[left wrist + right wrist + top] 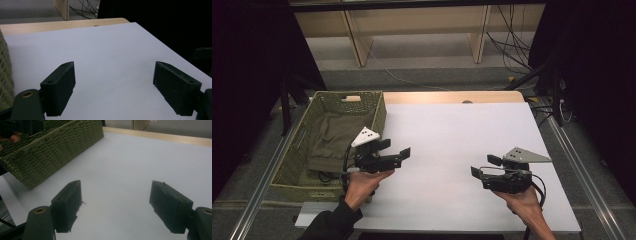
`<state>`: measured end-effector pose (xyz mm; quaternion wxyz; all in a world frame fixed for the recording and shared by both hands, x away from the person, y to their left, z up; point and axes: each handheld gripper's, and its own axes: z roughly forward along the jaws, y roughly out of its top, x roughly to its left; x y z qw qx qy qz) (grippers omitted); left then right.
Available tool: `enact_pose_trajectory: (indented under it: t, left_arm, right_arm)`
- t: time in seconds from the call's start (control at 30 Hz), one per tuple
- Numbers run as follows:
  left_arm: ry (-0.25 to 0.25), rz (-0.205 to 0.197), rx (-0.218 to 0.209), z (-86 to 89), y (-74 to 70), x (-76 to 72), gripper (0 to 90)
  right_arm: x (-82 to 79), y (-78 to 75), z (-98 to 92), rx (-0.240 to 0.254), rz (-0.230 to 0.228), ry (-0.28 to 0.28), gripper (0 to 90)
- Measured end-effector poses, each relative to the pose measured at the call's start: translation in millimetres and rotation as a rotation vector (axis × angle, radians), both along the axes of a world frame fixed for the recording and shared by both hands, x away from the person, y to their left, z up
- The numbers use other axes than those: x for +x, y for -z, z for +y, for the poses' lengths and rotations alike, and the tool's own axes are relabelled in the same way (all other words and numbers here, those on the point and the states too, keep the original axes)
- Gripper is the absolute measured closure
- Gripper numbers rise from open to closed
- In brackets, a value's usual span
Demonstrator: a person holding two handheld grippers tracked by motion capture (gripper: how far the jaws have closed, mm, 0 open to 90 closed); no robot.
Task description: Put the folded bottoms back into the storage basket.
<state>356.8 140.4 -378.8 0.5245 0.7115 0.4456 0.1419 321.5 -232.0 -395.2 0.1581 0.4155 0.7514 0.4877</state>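
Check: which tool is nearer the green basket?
Left. The left tool hovers just beside the green basket at its right wall; the right tool is far across the white table.

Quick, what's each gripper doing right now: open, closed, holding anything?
Left gripper: open, nothing between its jaws, beside the green basket.
Right gripper: open, holding nothing, over the white table.

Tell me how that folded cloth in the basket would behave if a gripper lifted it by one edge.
The cloth lies slack and creased in the basket, so it would probably droop and unfold rather than keep its shape. It looks thin, so likely light. Its matte weave suggests it would not slip easily.
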Motion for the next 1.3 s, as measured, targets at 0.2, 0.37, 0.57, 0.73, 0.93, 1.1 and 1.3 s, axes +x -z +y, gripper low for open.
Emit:
enact_pose_trajectory:
  t: [0.2,0.37,0.57,0.73,0.93,1.1,1.3]
  left_arm:
    - [0.024,-0.03,-0.007,-2.3,14.6,-13.2,17.1]
    - [0.021,-0.07,-0.026,-4.0,23.2,-24.0,17.1]
    - [0.049,-0.075,-0.022,-8.8,39.7,-36.8,16.1]
    - [0.061,-0.087,-0.009,-10.5,43.7,-41.0,15.9]
    - [0.048,-0.096,-0.03,-7.5,41.8,-40.4,15.9]
    - [0.054,-0.091,-0.031,-7.9,43.3,-40.2,15.9]
    - [0.053,-0.092,-0.031,-8.4,43.6,-40.0,15.9]
  right_arm:
    - [-6.4,2.7,0.8,-0.002,-0.031,-0.002,26.6]
    - [-12.6,7.2,1.9,0.011,-0.044,-0.003,26.6]
    - [-21.3,12.5,4.5,-0.006,-0.07,-0.006,25.5]
    - [-27.7,11.8,1.4,0.011,-0.088,0.0,25.3]
    - [-27.0,11.9,-1.1,0.021,-0.095,0.011,25.3]
    - [-26.2,12.5,0.3,0.014,-0.095,0.001,25.3]
    - [-25.8,13.0,0.3,0.015,-0.092,0.001,25.4]
